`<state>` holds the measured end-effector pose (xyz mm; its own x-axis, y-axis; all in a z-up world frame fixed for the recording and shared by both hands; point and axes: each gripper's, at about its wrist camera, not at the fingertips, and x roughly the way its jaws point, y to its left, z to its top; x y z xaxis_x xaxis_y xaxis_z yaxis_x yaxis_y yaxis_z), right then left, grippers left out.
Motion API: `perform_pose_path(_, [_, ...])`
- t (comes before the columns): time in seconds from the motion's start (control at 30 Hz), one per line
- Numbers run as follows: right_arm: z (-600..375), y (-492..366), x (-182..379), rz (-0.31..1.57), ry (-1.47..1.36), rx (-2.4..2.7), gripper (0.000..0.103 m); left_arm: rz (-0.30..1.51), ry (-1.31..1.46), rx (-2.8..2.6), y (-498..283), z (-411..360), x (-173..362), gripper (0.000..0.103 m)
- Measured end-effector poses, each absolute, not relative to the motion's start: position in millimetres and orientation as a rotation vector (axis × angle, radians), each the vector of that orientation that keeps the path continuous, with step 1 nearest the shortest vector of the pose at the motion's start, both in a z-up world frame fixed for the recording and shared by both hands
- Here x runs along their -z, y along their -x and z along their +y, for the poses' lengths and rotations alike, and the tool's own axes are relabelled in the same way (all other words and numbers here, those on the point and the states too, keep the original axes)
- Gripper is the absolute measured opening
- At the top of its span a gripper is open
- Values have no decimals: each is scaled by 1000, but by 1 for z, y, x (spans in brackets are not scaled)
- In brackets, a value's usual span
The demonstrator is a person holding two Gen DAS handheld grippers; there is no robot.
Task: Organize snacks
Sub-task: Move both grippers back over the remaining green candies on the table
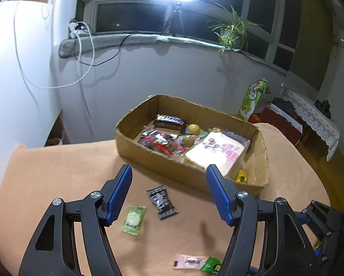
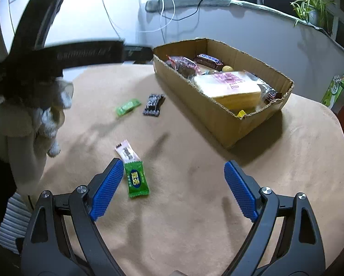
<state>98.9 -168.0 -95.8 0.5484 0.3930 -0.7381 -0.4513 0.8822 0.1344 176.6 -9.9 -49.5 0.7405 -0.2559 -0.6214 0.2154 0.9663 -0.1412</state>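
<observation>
Both claws were held spread and empty above the desk. Between the blue pads of the left claw, a black wrapper and a pale green candy were seen lying flat. A bright green packet lay just beside the left pad of the right claw, touching a pink sachet. Beyond them, a cardboard box held bread, a chocolate bar and other snacks.
</observation>
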Motion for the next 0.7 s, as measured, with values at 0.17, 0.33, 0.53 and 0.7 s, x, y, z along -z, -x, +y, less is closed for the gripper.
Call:
perform_pose_path(0.17, [-161,-96,98,860,91,-529,91,718,84,236,-174,12,60,66])
perform_pose_path(0.33, [-147,-92,106,875,148,-566,91,757,110,207,-170,38,74,66])
perform_pose_path(0.53, [-140,-94,116,906,181,-586,83,813,110,206,-164,51,95,64])
perform_pose_path(0.7, [-132,-99,125,952,197,-626,68,852,98,243,-165,46,107,51])
